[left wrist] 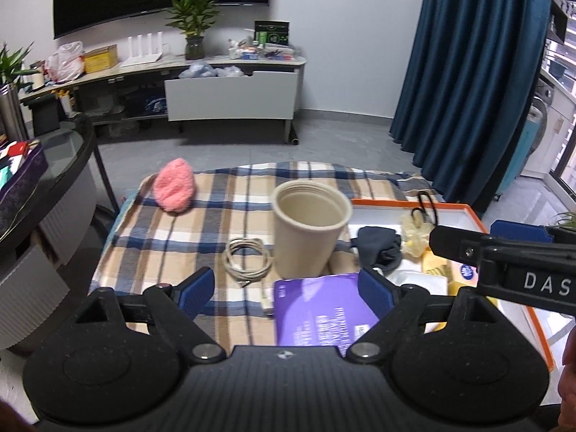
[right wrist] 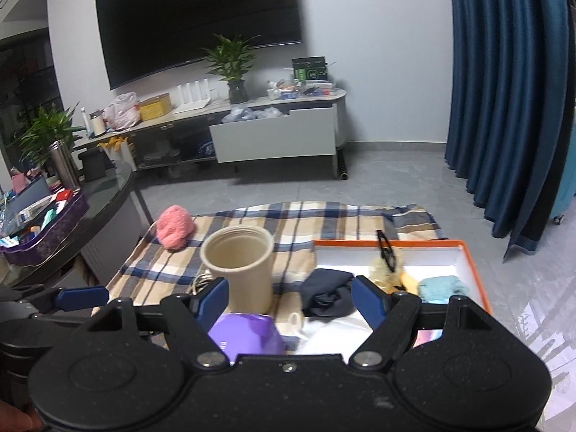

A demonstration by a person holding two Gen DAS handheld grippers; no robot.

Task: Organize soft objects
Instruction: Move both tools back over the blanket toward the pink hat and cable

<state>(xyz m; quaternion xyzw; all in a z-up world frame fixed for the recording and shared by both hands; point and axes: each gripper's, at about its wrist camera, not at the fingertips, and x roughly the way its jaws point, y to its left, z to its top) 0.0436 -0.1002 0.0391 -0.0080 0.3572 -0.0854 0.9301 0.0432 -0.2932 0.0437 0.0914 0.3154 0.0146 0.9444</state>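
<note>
A pink fluffy soft item [left wrist: 174,189] [right wrist: 175,226] lies at the far left of the plaid cloth [left wrist: 216,216] [right wrist: 298,221]. An orange-rimmed white box [left wrist: 453,207] [right wrist: 424,243] on the right holds a dark navy cloth [left wrist: 378,246] [right wrist: 327,289], a cream fuzzy scrunchie [left wrist: 414,234] [right wrist: 385,270] and a light blue cloth [right wrist: 441,288]. My left gripper [left wrist: 286,289] is open above a purple packet [left wrist: 316,313] [right wrist: 244,334], nothing between its pads. My right gripper [right wrist: 289,297] is open too, hovering near the box's left edge.
A beige cup [left wrist: 307,228] [right wrist: 239,268] stands mid-cloth, with a coiled white cable [left wrist: 246,257] to its left. Black scissors [left wrist: 426,205] [right wrist: 385,246] lie in the box. A dark glass side table [left wrist: 54,165] [right wrist: 90,208] stands left; a TV cabinet [left wrist: 230,97] is behind.
</note>
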